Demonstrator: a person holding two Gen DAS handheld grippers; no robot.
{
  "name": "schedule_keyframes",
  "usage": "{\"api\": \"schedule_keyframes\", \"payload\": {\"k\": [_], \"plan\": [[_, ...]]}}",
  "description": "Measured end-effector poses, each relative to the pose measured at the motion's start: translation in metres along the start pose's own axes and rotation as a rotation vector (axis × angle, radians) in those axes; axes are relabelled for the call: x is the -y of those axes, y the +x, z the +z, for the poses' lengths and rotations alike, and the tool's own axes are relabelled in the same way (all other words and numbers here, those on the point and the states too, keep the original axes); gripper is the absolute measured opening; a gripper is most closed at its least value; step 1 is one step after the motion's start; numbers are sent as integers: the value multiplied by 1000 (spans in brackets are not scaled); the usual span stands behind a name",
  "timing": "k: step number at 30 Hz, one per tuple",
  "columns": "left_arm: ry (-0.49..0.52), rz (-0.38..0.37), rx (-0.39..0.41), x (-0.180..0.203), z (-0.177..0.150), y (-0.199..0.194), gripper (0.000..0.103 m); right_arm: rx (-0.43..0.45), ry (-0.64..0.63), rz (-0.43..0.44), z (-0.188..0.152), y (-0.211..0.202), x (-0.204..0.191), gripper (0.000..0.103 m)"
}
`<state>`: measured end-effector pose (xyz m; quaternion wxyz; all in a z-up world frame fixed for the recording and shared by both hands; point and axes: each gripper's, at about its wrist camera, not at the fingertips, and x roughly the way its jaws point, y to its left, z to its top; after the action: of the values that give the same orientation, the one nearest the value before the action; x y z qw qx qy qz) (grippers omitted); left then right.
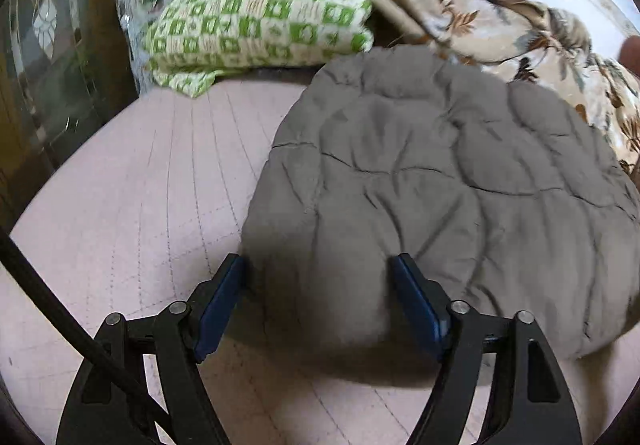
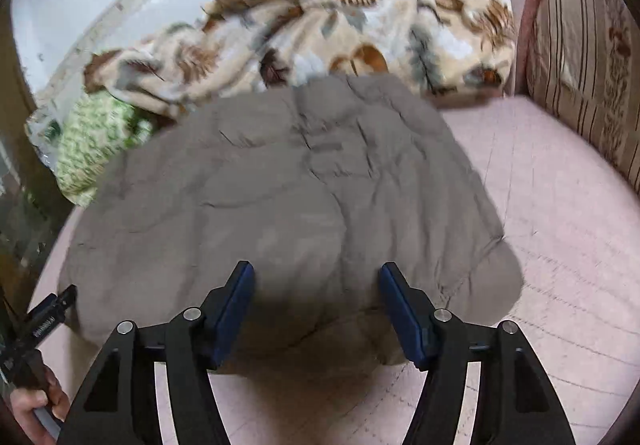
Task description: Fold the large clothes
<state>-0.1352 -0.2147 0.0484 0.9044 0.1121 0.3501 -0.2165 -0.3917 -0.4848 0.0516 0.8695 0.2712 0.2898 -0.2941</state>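
Observation:
A grey quilted garment [image 1: 440, 173] lies folded in a thick, puffy heap on the pink quilted surface [image 1: 140, 185]. In the left wrist view my left gripper [image 1: 318, 261] hovers open over the garment's near left edge, its blue pads [image 1: 224, 297] wide apart and not pressing the cloth. My right gripper [image 2: 316, 268] hangs open over the near edge of the same grey garment [image 2: 280, 173], with grey cloth showing between its pads but not pinched. The left gripper's black body [image 2: 48, 319] and the hand [image 2: 32, 401] holding it show at the lower left of the right wrist view.
A folded green-and-white checked cloth [image 1: 260, 21] lies beyond the garment on the left. A crumpled beige floral blanket [image 2: 320, 33] lies behind it. A striped cushion [image 2: 584, 77] stands at the right. A dark glass-fronted cabinet [image 1: 48, 45] borders the left side.

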Motion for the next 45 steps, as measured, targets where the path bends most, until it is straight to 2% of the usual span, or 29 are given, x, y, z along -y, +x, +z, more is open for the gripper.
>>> {"api": "schedule_keyframes", "payload": {"k": [6,10,15,27,33,39,45], "plan": [[3,26,-30,4,4,10,82,-42,-39,-42,-2,25,-2,70],[13,52,-7,9,5,5,82,-62,-20,-16,0,28,5,70],[31,73,29,9,5,-8,82,-10,20,41,2,1,8,70],[39,46,72,13,8,-28,82,48,83,-41,8,-20,40,70],[38,42,88,13,8,-30,82,23,72,-50,7,-10,38,70],[54,25,138,19,8,-41,82,23,40,-52,6,-9,32,70],[108,19,225,33,7,-58,82,43,-24,-35,3,-14,15,70]]}}
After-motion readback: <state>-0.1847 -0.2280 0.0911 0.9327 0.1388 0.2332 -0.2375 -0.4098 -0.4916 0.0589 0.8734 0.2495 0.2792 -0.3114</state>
